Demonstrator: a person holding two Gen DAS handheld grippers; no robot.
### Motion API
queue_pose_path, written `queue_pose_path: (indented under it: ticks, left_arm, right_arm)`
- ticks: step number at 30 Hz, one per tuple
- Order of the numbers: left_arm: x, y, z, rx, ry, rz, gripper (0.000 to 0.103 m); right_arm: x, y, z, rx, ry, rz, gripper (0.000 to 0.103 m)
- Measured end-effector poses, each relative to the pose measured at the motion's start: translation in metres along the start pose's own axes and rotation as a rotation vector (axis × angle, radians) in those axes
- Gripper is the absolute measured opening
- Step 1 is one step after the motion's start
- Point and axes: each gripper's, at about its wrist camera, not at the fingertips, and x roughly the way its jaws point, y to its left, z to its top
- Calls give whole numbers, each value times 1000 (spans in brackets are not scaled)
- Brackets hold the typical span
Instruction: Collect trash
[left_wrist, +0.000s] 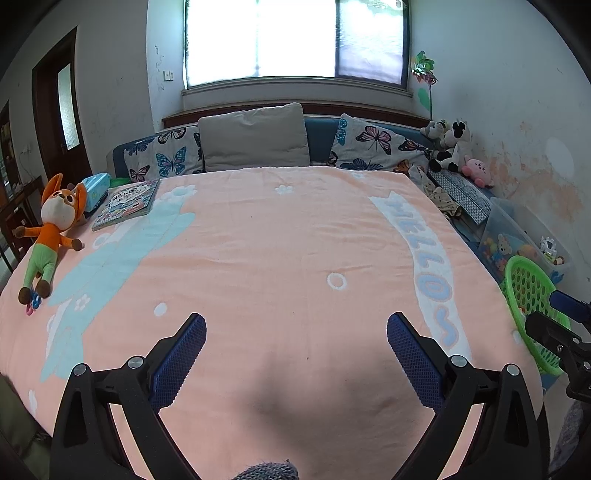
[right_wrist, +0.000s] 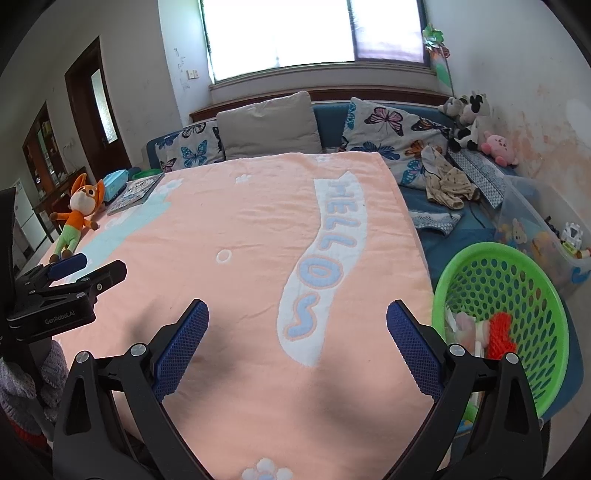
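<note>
Two readable words: blanket (right_wrist: 258, 229) "HELLO", left gripper (right_wrist: 85, 271) "GenRobot.AI".

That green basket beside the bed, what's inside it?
The green basket holds a red mesh piece and some pale crumpled scraps. The right gripper's frame covers the basket's near part, so anything there is hidden.

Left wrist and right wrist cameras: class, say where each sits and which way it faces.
Left wrist view: on the left claw, above the bed's foot, facing the pillows and window; its own open fingers show, with the right claw at the right edge.
Right wrist view: on the right claw, further right, same heading; the left claw shows at left.
Shared: pink blanket, green basket, orange plush toy.
</note>
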Motion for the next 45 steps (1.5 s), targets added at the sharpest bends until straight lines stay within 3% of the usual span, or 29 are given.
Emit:
queue_pose_path:
  ticks: [45]
  left_arm:
    - [8, -2, 4, 7, -9, 9, 95]
  right_arm:
    - [14, -1, 2, -4, 10, 8, 96]
